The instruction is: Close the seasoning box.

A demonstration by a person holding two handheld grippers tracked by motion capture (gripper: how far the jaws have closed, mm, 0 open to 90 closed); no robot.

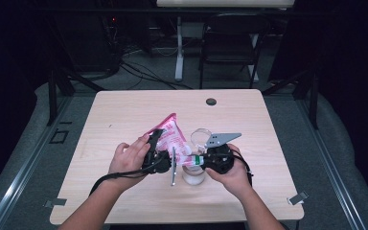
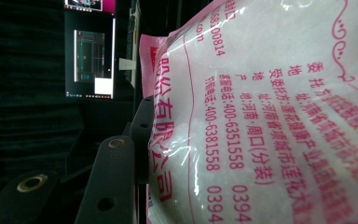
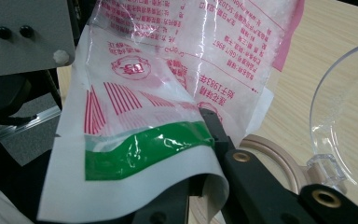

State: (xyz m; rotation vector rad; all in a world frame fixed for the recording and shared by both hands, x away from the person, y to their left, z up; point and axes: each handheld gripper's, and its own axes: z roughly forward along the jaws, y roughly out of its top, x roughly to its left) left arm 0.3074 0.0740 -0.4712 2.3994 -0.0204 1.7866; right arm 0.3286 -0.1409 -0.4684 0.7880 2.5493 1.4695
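Left gripper (image 1: 159,143) clamped on the upper, full part of a pink-printed plastic bag (image 1: 172,136), jaws partly apart with the bag's bulk pressed between them; black jaw flat against the bag's side in the left gripper view, white granules (image 2: 279,93) showing through the clear film. Right gripper (image 1: 202,159) clenched tight on the bag's lower end, pinching the flattened film at the green band (image 3: 144,149). Bag held slanted above the table (image 1: 124,110), near the middle and nearer the front edge than the back, its pink top corner pointing toward the back edge, its lower end dipping toward the front edge. Clear jar (image 1: 194,175) standing on the table directly under the pinched end, with its hinged clear lid (image 3: 349,121) swung open toward the back. Small dark round plug (image 1: 211,101) set in the table close to the back edge.
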